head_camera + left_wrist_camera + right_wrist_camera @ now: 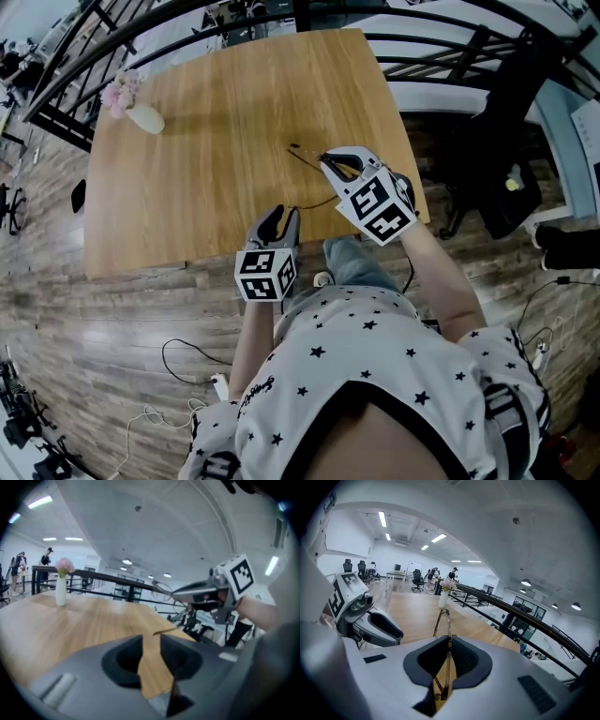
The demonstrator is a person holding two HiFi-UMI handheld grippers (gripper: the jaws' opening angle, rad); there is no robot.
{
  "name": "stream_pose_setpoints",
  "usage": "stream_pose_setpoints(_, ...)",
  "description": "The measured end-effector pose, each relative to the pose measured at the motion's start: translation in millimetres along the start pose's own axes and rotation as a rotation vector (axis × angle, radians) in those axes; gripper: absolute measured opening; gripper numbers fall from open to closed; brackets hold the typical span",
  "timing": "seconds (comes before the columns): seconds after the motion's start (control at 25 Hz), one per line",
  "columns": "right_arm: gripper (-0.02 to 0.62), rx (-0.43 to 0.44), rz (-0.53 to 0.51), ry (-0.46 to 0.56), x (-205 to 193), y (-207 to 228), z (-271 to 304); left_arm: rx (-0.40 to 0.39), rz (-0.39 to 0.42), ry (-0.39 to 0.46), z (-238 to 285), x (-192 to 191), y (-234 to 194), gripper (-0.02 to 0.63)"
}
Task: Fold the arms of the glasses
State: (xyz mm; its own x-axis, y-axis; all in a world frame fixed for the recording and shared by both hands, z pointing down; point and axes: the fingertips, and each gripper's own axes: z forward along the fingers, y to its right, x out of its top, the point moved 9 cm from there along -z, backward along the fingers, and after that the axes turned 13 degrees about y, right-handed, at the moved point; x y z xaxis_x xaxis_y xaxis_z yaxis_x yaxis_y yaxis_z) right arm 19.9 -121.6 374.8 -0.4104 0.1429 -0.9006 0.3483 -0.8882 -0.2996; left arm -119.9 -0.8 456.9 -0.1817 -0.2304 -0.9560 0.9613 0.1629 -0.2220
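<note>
While the right gripper (447, 640) clamps the glasses (449, 623) above the table (216, 122), the left gripper (151, 641) stands open near one arm (164, 631); a skewed push could bend the hinge or twist them loose.

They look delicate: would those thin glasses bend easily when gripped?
Likely light and springy: the glasses are thin wire. The right gripper pinches just the frame, so hard squeezing could bend it. The open arm probably swings freely.

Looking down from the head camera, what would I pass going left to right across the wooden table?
Vase of pink flowers → left gripper → right gripper, clamped on the glasses.
</note>
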Motion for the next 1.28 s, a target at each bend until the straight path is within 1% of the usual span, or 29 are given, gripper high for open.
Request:
stream_pose_setpoints(0.48,0.032,0.047,0.006,-0.002,-4,-12,2,0.076,-0.041,0.05,5,12,-10,0.07)
stream_pose_setpoints(0.8,0.032,0.08,0.014,0.004,-4,-20,4,0.113,-0.134,0.094,8,18,-12,0.026)
stream_pose_setpoints(1.0,0.032,0.103,0.016,0.0,-6,-25,10,0.108,-0.15,0.104,13,22,-13,0.02)
stream_pose_setpoints(1.28,0.032,0.123,0.017,-0.001,-4,-29,19,0.081,-0.144,0.115,16,26,-9,0.018)
